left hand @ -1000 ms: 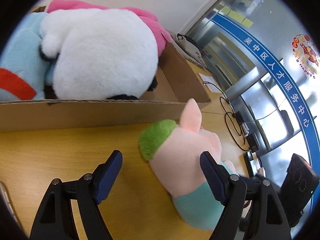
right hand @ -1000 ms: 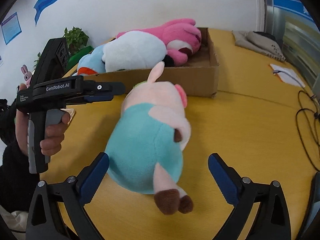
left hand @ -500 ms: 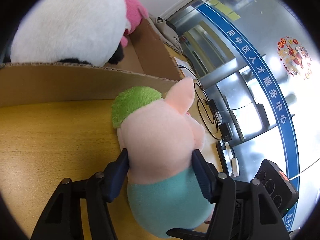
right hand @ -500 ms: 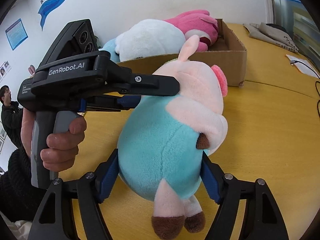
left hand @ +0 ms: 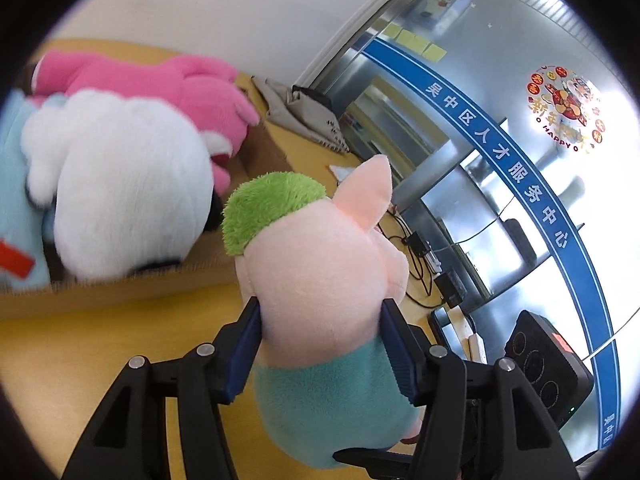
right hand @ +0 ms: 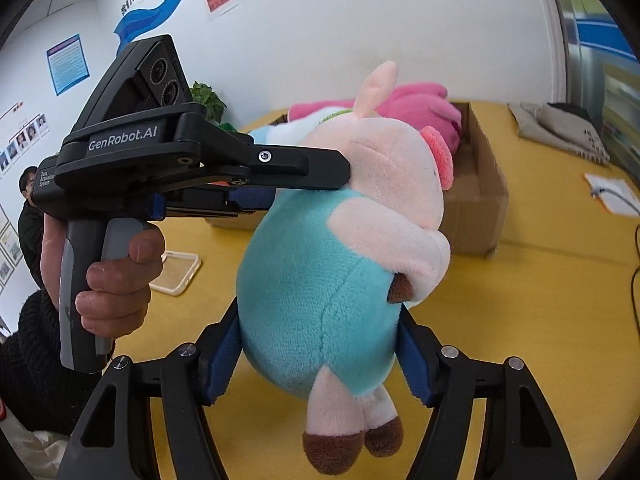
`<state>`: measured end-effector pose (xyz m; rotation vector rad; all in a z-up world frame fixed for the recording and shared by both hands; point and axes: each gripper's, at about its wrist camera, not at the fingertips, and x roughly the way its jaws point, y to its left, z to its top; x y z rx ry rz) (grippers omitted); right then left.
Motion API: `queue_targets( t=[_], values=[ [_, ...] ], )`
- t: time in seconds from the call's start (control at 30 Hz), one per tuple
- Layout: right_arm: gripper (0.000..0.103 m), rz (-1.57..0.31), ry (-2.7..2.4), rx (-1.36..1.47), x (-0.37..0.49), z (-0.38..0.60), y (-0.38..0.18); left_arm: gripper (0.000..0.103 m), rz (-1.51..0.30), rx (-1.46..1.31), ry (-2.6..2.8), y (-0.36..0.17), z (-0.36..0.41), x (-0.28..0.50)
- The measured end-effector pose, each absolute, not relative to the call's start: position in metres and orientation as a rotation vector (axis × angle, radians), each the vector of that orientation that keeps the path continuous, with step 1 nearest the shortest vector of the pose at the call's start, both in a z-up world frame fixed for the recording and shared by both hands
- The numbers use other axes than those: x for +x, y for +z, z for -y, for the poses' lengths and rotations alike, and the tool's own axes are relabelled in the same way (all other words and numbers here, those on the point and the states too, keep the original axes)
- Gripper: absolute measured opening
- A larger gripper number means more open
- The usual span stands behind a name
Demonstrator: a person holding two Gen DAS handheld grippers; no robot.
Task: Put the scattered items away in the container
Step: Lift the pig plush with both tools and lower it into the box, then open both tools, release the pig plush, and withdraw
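Note:
A plush pig [left hand: 316,280] with a pink head, green tuft and teal body hangs in the air above the yellow table. My left gripper [left hand: 320,344] is shut on its head and neck. My right gripper [right hand: 320,356] is shut on its teal belly [right hand: 320,280]. The left gripper's body [right hand: 192,168] shows in the right wrist view, pressed to the pig's head. The cardboard box [left hand: 120,292] lies just beyond the pig and holds a white plush [left hand: 124,196], a pink plush [left hand: 160,80] and a light blue plush [left hand: 16,184].
A clear phone case [right hand: 176,272] lies on the table [right hand: 520,320] at the left. A grey cloth [right hand: 560,128] and paper [right hand: 612,196] lie to the right of the box. Cables and adapters [left hand: 424,256] lie near the glass wall. A person stands at far left.
Both grippers closed on the pig and lifted it off the table toward the box. One second ago both were open around it as it lay on the table.

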<state>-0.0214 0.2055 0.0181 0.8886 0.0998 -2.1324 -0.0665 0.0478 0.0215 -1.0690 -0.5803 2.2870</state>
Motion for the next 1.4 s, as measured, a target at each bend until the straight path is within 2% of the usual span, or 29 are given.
queue_targets(
  t=[0.27,0.43,0.67,0.73,0.83,0.93,1.07,1.17,1.4],
  values=[
    [0.074,-0.14,-2.161,0.753,-0.087,-0.211,0.063,0.057,0.486,-0.951,2.333,0.072,-0.06,-0.122],
    [0.074,-0.191,-2.164,0.694,-0.138,-0.211,0.076,0.057,0.47,-0.923,2.369,0.083,-0.067,-0.163],
    [0.074,-0.211,-2.126,0.759,-0.213,-0.196,0.029,0.058,0.501,-1.116,2.465,0.036,-0.069,-0.223],
    [0.074,-0.242,-2.108,0.806,-0.22,-0.187,0.009,0.053,0.468,-1.201,2.51,0.016,-0.068,-0.227],
    [0.074,-0.318,-2.093,0.872,-0.225,-0.173,-0.016,0.053,0.291,-1.215,2.549,0.003,-0.08,-0.221],
    [0.076,-0.3,-2.092,0.895,-0.231,-0.174,-0.022,0.053,0.153,-1.2,2.615,0.003,-0.093,-0.213],
    [0.084,-0.288,-2.108,0.886,-0.232,-0.185,-0.017,0.052,0.245,-1.18,2.672,0.02,-0.077,-0.199],
    [0.093,-0.229,-2.135,0.864,-0.224,-0.211,-0.002,0.053,0.292,-1.087,2.73,0.045,-0.056,-0.172],
    [0.095,-0.08,-2.234,0.756,-0.171,-0.232,0.048,0.059,0.261,-1.017,2.895,0.073,0.006,-0.078]
  ],
)
